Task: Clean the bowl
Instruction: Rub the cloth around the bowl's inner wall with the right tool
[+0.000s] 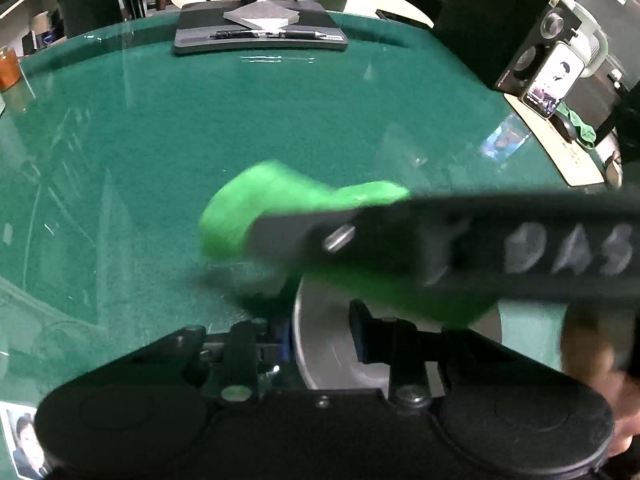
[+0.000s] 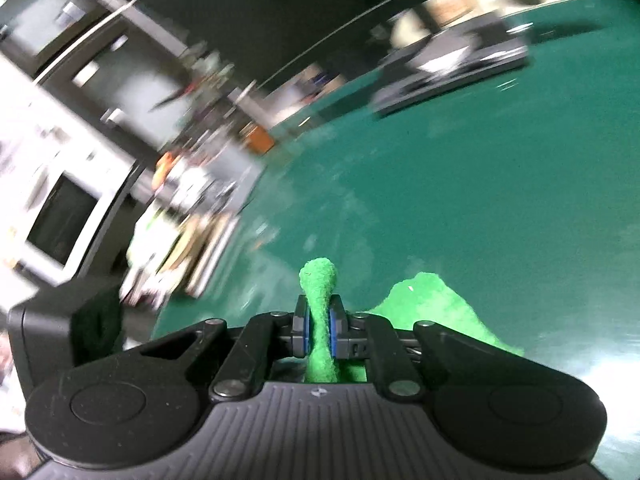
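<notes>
A grey metal bowl (image 1: 332, 360) sits on the green table (image 1: 200, 128), low in the left wrist view. My left gripper (image 1: 320, 338) has one blue-padded finger (image 1: 285, 344) outside the bowl's wall and the other finger (image 1: 360, 334) inside it, shut on the rim. A bright green cloth (image 1: 256, 208) hangs over the bowl, blurred. The right gripper's black body (image 1: 500, 244) crosses in from the right, holding it. In the right wrist view my right gripper (image 2: 319, 332) is shut on a pinched fold of the green cloth (image 2: 319, 284), and the rest droops to the right.
A grey stand with pens (image 1: 260, 36) is at the table's back. A speaker (image 1: 536, 52), a phone (image 1: 554, 80) and a wooden board (image 1: 560, 156) stand at the right. A photo card (image 1: 502, 142) lies nearby. An orange object (image 1: 8, 68) is far left.
</notes>
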Demonstrator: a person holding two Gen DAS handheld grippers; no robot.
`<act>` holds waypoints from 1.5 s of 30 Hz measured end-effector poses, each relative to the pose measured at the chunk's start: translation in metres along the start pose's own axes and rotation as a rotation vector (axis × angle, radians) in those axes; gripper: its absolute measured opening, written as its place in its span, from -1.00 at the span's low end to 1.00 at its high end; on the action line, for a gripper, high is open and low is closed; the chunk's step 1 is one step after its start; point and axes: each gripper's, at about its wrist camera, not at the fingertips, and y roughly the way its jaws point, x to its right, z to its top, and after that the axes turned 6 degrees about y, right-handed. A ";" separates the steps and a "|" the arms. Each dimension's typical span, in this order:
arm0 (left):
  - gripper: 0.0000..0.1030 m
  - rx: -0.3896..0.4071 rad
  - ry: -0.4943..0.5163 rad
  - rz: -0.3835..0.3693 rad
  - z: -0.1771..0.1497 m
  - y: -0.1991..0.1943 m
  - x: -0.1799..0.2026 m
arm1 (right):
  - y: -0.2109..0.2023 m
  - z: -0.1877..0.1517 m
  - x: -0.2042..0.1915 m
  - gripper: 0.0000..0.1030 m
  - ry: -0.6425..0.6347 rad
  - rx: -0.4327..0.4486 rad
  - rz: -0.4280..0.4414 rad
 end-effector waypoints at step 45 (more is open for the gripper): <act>-0.23 0.076 -0.059 0.151 -0.005 0.002 -0.011 | 0.010 0.002 -0.020 -0.86 -0.057 0.038 -0.042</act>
